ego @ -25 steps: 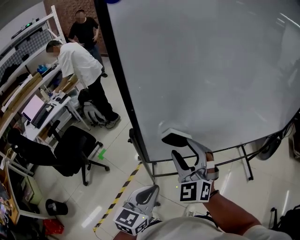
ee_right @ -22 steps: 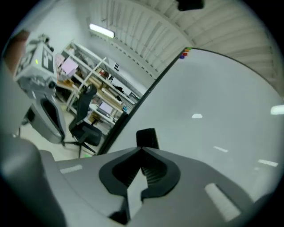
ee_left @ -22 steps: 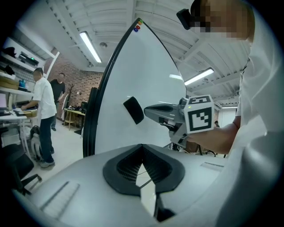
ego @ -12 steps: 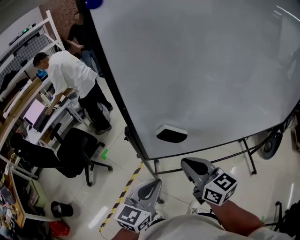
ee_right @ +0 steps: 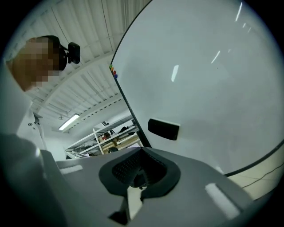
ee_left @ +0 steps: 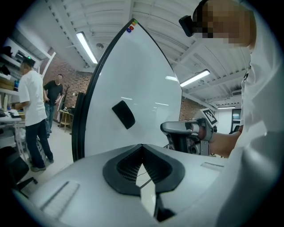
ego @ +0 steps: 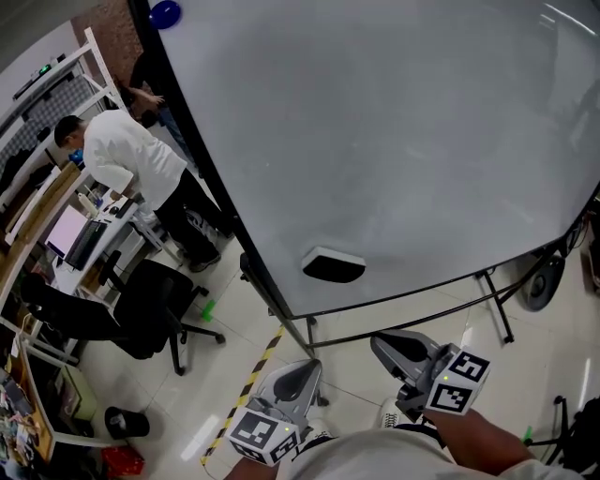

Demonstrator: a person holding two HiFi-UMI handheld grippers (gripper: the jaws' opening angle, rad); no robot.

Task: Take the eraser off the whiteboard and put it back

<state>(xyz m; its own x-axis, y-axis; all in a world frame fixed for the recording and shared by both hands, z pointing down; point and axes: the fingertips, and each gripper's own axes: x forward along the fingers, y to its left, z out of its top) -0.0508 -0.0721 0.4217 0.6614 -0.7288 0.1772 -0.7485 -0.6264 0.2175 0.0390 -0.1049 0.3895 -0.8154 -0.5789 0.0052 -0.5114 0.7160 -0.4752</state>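
— What is changed at the whiteboard (ego: 394, 141)?

— The right gripper (ego: 386, 347) is drawn back to the near side, jaws shut on nothing. The eraser (ego: 333, 266) is left stuck low on the board. The left gripper (ego: 298, 373) is held closed and empty. The return is judged done.

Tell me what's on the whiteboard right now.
The black eraser sits stuck low on the whiteboard, near its left edge, and a blue magnet sits at the top corner. The rest looks blank. Whatever is under the eraser is covered.

The eraser (ego: 333, 266) sits low on the whiteboard (ego: 394, 141), right of the chair (ego: 155, 300).
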